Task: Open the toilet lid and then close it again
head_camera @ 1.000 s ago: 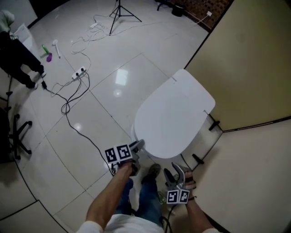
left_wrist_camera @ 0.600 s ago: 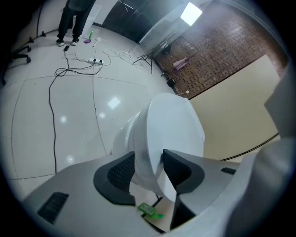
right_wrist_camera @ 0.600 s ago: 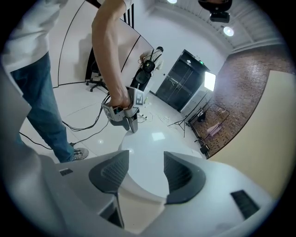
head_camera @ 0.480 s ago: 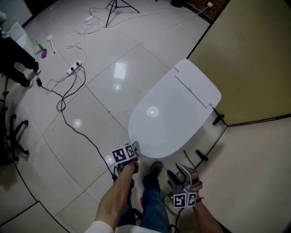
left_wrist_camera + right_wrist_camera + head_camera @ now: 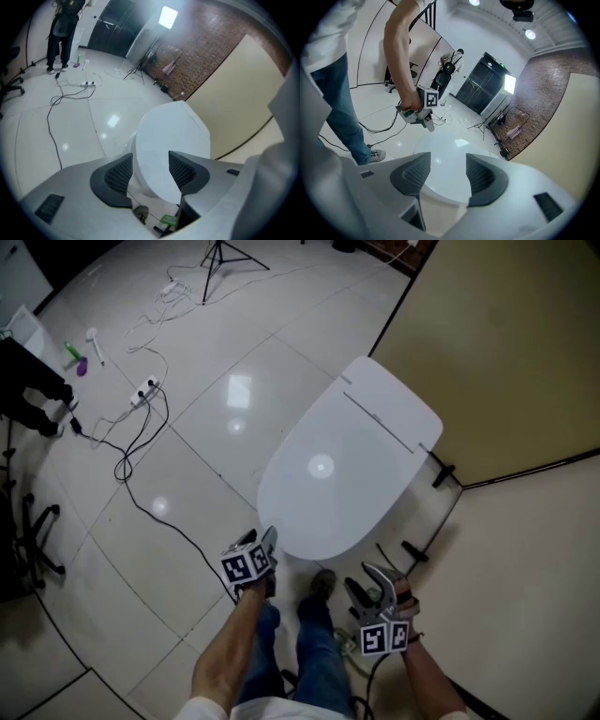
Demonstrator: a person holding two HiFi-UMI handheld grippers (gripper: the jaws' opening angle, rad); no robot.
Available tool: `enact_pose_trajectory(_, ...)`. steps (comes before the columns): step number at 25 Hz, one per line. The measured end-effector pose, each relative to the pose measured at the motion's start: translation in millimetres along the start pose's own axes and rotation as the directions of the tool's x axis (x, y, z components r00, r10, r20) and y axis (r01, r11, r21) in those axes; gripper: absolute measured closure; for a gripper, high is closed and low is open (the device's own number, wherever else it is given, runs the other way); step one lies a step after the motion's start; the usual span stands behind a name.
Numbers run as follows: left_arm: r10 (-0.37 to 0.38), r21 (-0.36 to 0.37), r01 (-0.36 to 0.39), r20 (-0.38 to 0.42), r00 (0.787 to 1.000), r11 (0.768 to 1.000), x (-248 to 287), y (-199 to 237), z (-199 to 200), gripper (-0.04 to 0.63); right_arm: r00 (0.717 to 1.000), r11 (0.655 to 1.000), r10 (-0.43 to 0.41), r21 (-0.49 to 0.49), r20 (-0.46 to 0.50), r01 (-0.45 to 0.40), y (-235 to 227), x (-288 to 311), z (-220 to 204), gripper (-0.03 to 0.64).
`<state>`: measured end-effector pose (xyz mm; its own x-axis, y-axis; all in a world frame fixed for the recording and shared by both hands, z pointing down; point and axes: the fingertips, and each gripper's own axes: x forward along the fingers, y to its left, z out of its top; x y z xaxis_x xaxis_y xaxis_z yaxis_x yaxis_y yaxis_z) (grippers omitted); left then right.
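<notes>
The white toilet's lid (image 5: 337,474) lies down flat over the bowl. My left gripper (image 5: 269,538) hangs at the lid's front left rim, just off it. Its jaws have just been opening and stand apart, gripping nothing. In the left gripper view the lid (image 5: 171,136) shows through the gap of the left gripper (image 5: 150,161). My right gripper (image 5: 367,585) is held still at the front right of the bowl, open and empty. The right gripper view looks past the right gripper (image 5: 447,164) onto the lid (image 5: 445,176), with the left gripper (image 5: 426,123) beyond it.
A beige curved wall (image 5: 497,362) stands close behind and to the right of the toilet, with black pipe fittings (image 5: 441,474) beside it. Cables and a power strip (image 5: 145,390) lie on the white tiles to the left. The person's shoe (image 5: 322,585) is at the bowl's front.
The left gripper has sunk along the lid's front rim and its jaws have spread. The lid has come down to lie flat. The right gripper has stayed where it was.
</notes>
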<state>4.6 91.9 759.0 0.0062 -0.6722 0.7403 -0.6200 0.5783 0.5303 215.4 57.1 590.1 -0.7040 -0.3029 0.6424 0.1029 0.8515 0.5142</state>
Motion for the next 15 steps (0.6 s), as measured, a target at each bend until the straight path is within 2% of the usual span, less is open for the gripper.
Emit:
enact_pose_trajectory(2, -0.099, 0.103, 0.092, 0.069, 0.993, 0.990, -27.9, -28.9, 30.0, 0.359, 1.000, 1.000, -0.007, 0.012, 0.008, 0.007, -12.4, -7.6, 12.4, 0.383)
enact_pose_trajectory(3, -0.162, 0.173, 0.144, 0.096, 0.982, 0.974, -45.2, -47.8, 46.3, 0.359, 1.000, 1.000, -0.011, 0.020, 0.016, 0.011, -19.7, -12.3, 21.1, 0.384)
enact_pose_trajectory(5, -0.292, 0.325, 0.239, 0.123, 0.948, 0.915, -83.7, -89.6, 77.6, 0.359, 0.999, 0.999, -0.022, 0.047, 0.035, 0.020, -35.7, -22.6, 40.9, 0.383)
enact_pose_trajectory(7, -0.400, 0.455, 0.303, 0.132, 0.907, 0.838, -123.6, -128.6, 104.8, 0.359, 0.998, 0.996, -0.026, 0.082, 0.053, 0.022, -50.2, -33.0, 61.7, 0.384)
enact_pose_trajectory(10, -0.509, 0.633, 0.315, 0.146, 0.848, 0.707, -183.1, -182.7, 140.9, 0.359, 0.995, 0.990, -0.036, 0.136, 0.095, 0.023, -72.1, -52.5, 95.5, 0.383)
enact_pose_trajectory(13, -0.606, 0.787, 0.291, 0.128, 0.785, 0.544, -237.2, -231.7, 162.3, 0.359, 0.986, 0.978, -0.044, 0.207, 0.160, 0.010, -91.5, -73.5, 125.3, 0.383)
enact_pose_trajectory(15, -0.647, 0.859, 0.275, 0.082, 0.758, 0.432, -267.3, -252.8, 163.9, 0.359, 0.982, 0.971, -0.036, 0.240, 0.186, -0.010, -95.8, -86.1, 140.2, 0.384)
